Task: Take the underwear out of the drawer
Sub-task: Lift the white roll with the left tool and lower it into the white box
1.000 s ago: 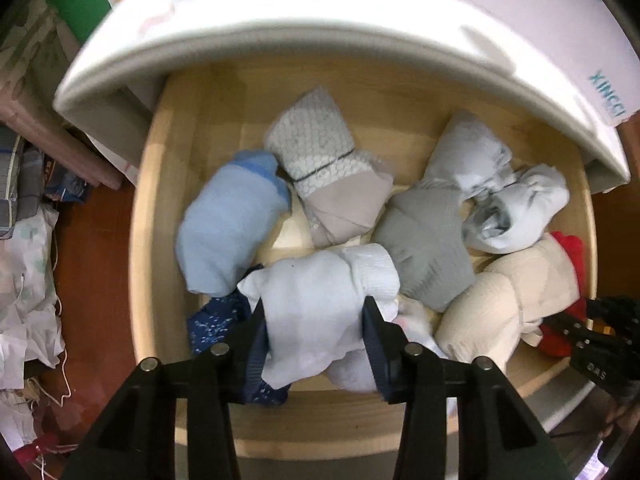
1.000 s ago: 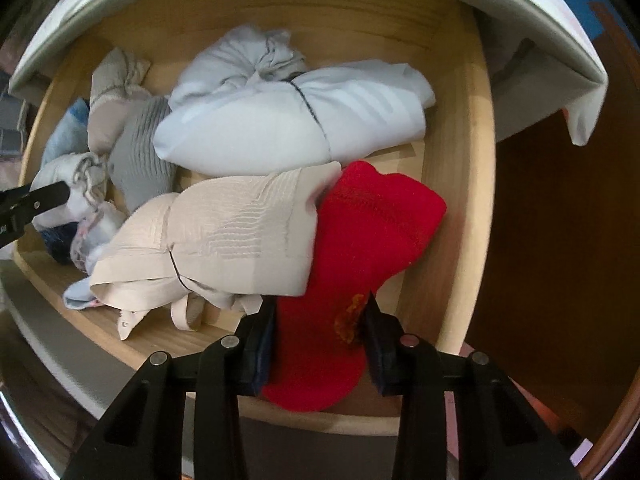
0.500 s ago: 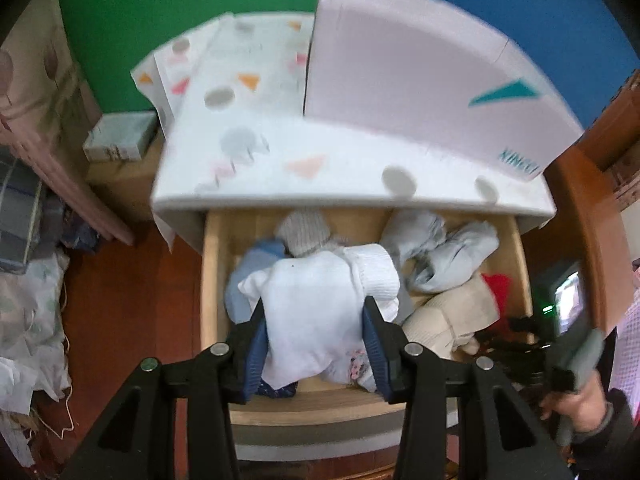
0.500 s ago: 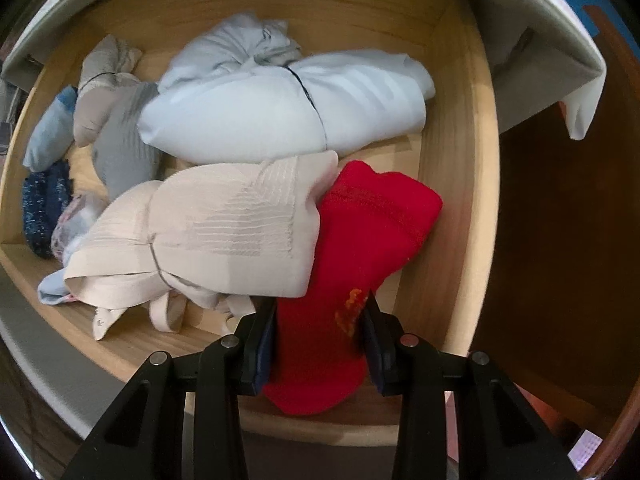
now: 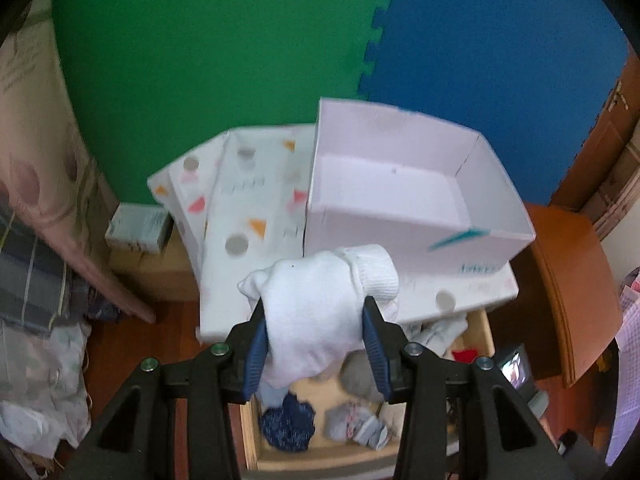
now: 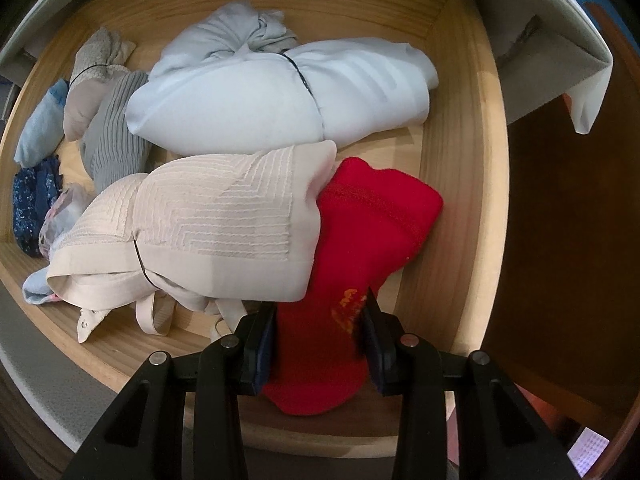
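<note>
My left gripper (image 5: 316, 346) is shut on a white rolled garment (image 5: 320, 308), held high above the open wooden drawer (image 5: 250, 432). Below it the drawer still holds a dark blue patterned roll (image 5: 286, 426) and grey pieces (image 5: 358, 372). In the right wrist view my right gripper (image 6: 320, 344) points down into the drawer (image 6: 460, 184) and is shut on a red garment (image 6: 360, 264) at the drawer's right end. A beige ribbed piece (image 6: 200, 236) lies against the red one, with a large pale blue bundle (image 6: 280, 92) behind.
An open white box (image 5: 400, 204) and patterned white boards (image 5: 248, 216) sit on the cabinet top behind the drawer. Green and blue foam mats (image 5: 240, 40) cover the wall. Fabric piles (image 5: 36, 320) lie at left, and brown wooden furniture (image 5: 568, 288) stands at right.
My left gripper has risen well above the drawer with the white garment, so the cabinet top and box now show. The right gripper stays clamped on the red garment, barely shifted.
</note>
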A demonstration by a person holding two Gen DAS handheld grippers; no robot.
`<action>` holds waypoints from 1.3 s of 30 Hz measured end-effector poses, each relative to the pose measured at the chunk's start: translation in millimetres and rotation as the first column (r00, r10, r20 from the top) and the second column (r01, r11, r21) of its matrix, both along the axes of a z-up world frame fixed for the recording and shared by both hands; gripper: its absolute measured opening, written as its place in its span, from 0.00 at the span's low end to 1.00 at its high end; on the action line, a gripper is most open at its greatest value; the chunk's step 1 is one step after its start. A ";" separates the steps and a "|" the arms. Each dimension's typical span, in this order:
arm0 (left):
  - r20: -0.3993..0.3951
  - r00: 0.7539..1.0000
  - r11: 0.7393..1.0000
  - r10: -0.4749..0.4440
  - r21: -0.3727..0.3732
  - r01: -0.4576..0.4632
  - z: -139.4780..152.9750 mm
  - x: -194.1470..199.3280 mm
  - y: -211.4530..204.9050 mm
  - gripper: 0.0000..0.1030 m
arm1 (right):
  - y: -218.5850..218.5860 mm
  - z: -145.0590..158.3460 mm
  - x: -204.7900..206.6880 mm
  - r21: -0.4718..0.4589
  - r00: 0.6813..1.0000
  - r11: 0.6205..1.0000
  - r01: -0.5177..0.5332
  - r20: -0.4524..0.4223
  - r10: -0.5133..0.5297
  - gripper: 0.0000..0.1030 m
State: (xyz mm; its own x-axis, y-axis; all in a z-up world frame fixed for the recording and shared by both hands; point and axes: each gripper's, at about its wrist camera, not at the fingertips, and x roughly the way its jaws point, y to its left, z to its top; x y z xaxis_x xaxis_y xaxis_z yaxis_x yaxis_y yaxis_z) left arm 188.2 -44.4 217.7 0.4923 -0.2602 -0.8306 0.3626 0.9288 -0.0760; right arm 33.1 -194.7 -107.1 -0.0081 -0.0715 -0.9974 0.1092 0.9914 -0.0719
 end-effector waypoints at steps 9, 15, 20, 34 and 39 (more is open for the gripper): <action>0.070 0.996 0.998 -0.058 -0.033 0.060 30.5 55.5 -49.3 0.43 | -5.1 0.1 -0.4 -0.002 1.000 1.000 -0.006 0.001 0.006 0.35; 0.042 0.996 0.997 -0.078 -0.013 0.079 10.6 95.7 -85.4 0.43 | -5.1 0.3 -0.5 0.000 1.000 1.000 -0.006 0.003 0.006 0.35; -0.021 0.997 0.996 -0.078 0.044 0.079 -23.5 108.5 -100.4 0.43 | -4.6 0.5 -0.5 0.000 1.000 1.000 -0.009 0.003 0.009 0.35; -0.118 0.992 0.994 0.052 0.106 -0.039 -53.5 94.5 -85.0 0.43 | -4.4 -0.6 -0.1 0.000 1.000 1.000 -0.014 0.002 0.014 0.35; -0.139 0.987 0.992 0.082 0.111 -0.066 -57.8 91.3 -82.1 0.43 | -4.7 -0.8 -0.3 0.000 1.000 1.000 -0.014 0.001 0.014 0.35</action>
State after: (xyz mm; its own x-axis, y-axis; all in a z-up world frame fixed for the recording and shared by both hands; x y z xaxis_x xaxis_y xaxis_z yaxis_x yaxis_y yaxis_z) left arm 279.5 -126.5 160.0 0.3811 -0.1343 -0.9147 0.2852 0.9582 -0.0219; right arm 32.9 -199.4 -107.9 -0.0058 -0.0717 -0.9974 0.0957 0.9928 -0.0720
